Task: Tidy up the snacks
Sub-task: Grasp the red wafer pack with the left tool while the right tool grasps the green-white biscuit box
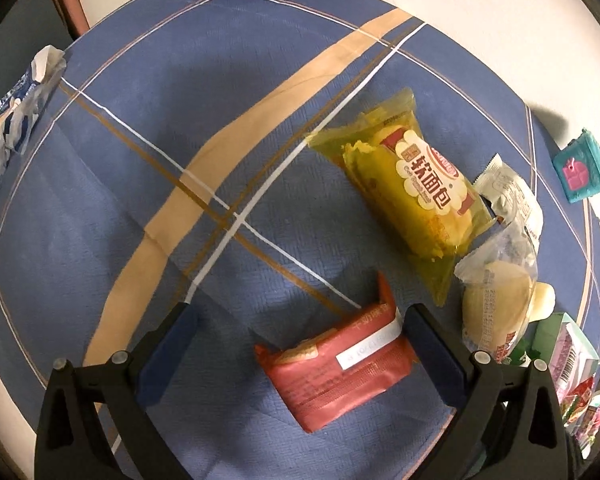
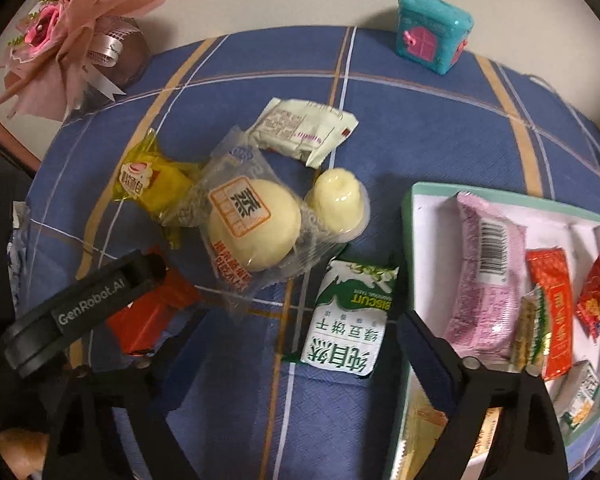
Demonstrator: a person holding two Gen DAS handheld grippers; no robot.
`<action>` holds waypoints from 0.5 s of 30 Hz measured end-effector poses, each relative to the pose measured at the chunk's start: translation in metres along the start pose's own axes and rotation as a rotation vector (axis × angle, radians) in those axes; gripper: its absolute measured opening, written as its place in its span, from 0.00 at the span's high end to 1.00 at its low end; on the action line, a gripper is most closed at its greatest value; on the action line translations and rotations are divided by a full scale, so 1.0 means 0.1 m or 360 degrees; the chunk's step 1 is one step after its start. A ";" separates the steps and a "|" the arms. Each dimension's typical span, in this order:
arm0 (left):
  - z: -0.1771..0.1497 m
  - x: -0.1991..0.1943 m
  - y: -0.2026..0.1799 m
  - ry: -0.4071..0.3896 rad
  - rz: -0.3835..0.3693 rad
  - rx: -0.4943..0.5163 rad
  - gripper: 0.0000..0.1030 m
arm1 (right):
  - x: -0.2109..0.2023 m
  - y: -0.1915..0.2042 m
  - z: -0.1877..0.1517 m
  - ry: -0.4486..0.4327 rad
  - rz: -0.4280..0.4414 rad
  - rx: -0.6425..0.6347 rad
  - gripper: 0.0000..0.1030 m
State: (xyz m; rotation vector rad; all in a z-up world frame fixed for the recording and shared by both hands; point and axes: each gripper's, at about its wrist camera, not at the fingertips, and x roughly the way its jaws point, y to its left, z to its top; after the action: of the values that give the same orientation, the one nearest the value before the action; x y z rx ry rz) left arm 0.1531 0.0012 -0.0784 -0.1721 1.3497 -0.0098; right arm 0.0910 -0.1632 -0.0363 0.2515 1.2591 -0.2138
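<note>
My left gripper [image 1: 300,328] is open, its jaws either side of a red snack packet [image 1: 336,368] lying on the blue tablecloth; the packet also shows in the right wrist view [image 2: 152,312]. My right gripper [image 2: 300,344] is open above a green and white biscuit packet [image 2: 348,320]. A yellow bread packet [image 1: 412,196], a clear-wrapped steamed bun [image 2: 252,232], a yellow jelly cup [image 2: 338,200] and a white sachet [image 2: 300,130] lie loose. A green-rimmed box [image 2: 412,216] at the right holds a pink packet [image 2: 488,276] and several red packets.
A teal toy house [image 2: 432,34] stands at the table's far edge. A pink bouquet [image 2: 68,36] sits at the far left corner. A blue and white packet [image 1: 16,120] lies at the table's left edge. The left gripper's body [image 2: 80,308] crosses the right wrist view.
</note>
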 end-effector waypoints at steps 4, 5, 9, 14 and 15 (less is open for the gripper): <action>-0.04 0.01 -0.01 0.0009 -0.0012 -0.0017 0.00 | 0.04 -0.06 -0.02 0.0012 -0.0029 0.0021 0.15; -0.05 0.01 -0.01 0.0017 -0.0018 -0.0017 0.00 | 0.06 -0.09 -0.01 0.0014 -0.0024 0.0035 0.17; -0.04 0.03 -0.02 0.0035 -0.0054 -0.0020 0.00 | 0.10 -0.14 -0.02 0.0021 -0.0007 0.0062 0.19; -0.08 0.02 -0.04 0.0062 -0.0073 -0.0016 0.00 | 0.10 -0.14 -0.04 0.0035 0.0023 0.0052 0.22; -0.08 0.03 -0.04 0.0072 -0.0071 -0.0025 0.00 | 0.11 -0.13 -0.05 0.0039 0.0030 0.0050 0.23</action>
State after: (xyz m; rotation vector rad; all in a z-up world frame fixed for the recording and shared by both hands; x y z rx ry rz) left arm 0.1461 -0.0036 -0.0827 -0.2166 1.3911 -0.0408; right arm 0.0863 -0.1741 -0.0490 0.2936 1.2779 -0.2151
